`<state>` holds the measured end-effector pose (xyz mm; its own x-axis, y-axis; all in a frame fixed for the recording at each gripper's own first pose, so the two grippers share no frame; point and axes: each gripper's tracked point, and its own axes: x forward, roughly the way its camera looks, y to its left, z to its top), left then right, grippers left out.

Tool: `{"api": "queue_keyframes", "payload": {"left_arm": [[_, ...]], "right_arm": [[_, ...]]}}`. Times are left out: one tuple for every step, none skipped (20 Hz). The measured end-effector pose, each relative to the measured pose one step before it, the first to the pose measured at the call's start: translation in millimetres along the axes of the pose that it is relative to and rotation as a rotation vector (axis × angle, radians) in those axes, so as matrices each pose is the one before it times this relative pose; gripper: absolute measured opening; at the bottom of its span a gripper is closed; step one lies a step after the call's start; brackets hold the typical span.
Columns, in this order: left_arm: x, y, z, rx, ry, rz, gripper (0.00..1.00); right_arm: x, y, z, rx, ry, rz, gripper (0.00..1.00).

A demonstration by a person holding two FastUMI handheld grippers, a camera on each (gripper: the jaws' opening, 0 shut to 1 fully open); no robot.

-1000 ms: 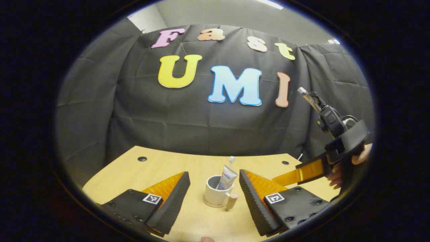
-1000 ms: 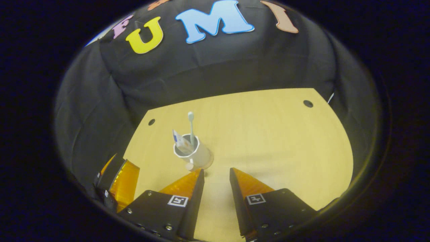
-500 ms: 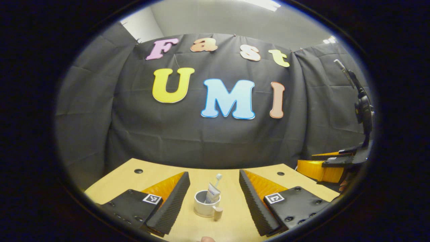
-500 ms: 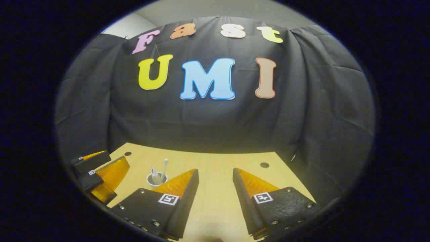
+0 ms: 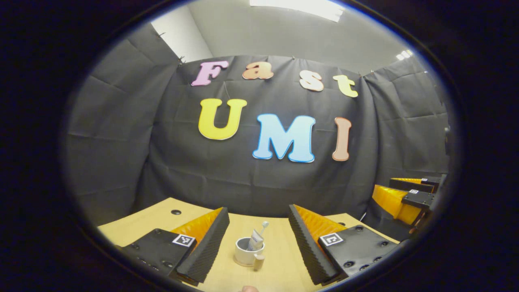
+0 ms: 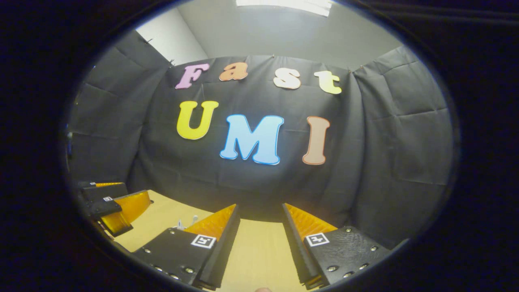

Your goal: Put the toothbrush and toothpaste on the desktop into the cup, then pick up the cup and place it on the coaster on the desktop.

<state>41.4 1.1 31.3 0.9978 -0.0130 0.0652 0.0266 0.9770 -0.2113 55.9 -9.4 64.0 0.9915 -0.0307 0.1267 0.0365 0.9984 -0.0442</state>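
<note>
A white cup [image 5: 245, 252] with a wooden-looking handle stands upright on the wooden desktop [image 5: 279, 271]. The toothpaste tube [image 5: 255, 243] and the toothbrush [image 5: 264, 224] stick up out of it. A thin tan disc, seemingly the coaster [image 5: 242, 264], rims the cup's base. My left gripper [image 5: 258, 210] is open, and the cup sits between and beyond its fingers, untouched. My right gripper [image 6: 259, 207] is open and holds nothing; it also appears in the left gripper view, as the right gripper [image 5: 405, 194] at the far right. In the right gripper view the toothbrush tip [image 6: 194, 219] peeks over one finger, which hides the cup.
The left gripper [image 6: 117, 205] hangs over the desk's left side in the right gripper view. A cable hole [image 5: 176, 211] marks the desktop's far left corner. The black cloth wall [image 5: 259, 178] stands right behind the desk's far edge.
Both grippers have drawn back from the cup and tilted upward, so the cup looks smaller. The right gripper swung away to the right. The cup stayed put.
</note>
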Motion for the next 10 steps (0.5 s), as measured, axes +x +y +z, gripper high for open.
{"api": "queue_keyframes", "payload": {"left_arm": [[-2.44, 0.36, 1.29, 0.00104, -0.00473, 0.00421, 0.95], [-1.81, -1.17, 3.45, 0.00315, -0.00639, -0.00072, 0.95], [-1.16, 0.48, 1.83, 0.00536, -0.00504, 0.00183, 0.99], [-1.1, -0.38, 0.47, 0.00617, -0.00243, 0.00101, 0.95], [-2.03, 0.3, 1.96, 0.00578, -0.0033, 0.00154, 0.95], [-0.35, -0.2, 1.17, 0.00495, -0.00318, 0.00148, 0.95], [-1.99, 0.49, 2.78, 0.0026, -0.00581, 0.00236, 0.95], [-0.58, -0.74, 0.75, 0.00035, -0.00387, -0.00096, 0.95], [-1.15, -1.17, -0.01, 0.00216, -0.00016, 0.00051, 0.95], [-0.17, 0.08, -0.06, 0.00421, 0.00083, 0.00121, 0.95]], "right_arm": [[-1.55, 0.64, 0.89, 0.00042, -0.00325, 0.00342, 0.66], [-2.98, -0.96, -1.63, -0.00315, 0.0021, 0.00352, 0.65], [-1.82, 0.24, 0.33, -0.00145, -0.00305, 0.00261, 0.65], [-0.56, -1.19, -0.34, -0.00092, 0.00179, 0.00002, 0.65], [-1.75, -0.94, 0.1, 0.00016, 0.00089, 0.00185, 0.66], [0.54, -0.34, 0.14, 0.00062, -0.00051, 0.00114, 0.65], [-0.57, 0.01, -0.25, -0.00072, -0.00015, 0.00054, 0.65], [-0.28, -0.85, -0.69, -0.00201, -0.00037, -0.00043, 0.65], [-1.52, -0.89, -0.25, -0.0004, 0.00048, -0.00095, 0.65], [-2.1, -1.07, -0.49, 0.00319, 0.00113, 0.00261, 0.66]]}}
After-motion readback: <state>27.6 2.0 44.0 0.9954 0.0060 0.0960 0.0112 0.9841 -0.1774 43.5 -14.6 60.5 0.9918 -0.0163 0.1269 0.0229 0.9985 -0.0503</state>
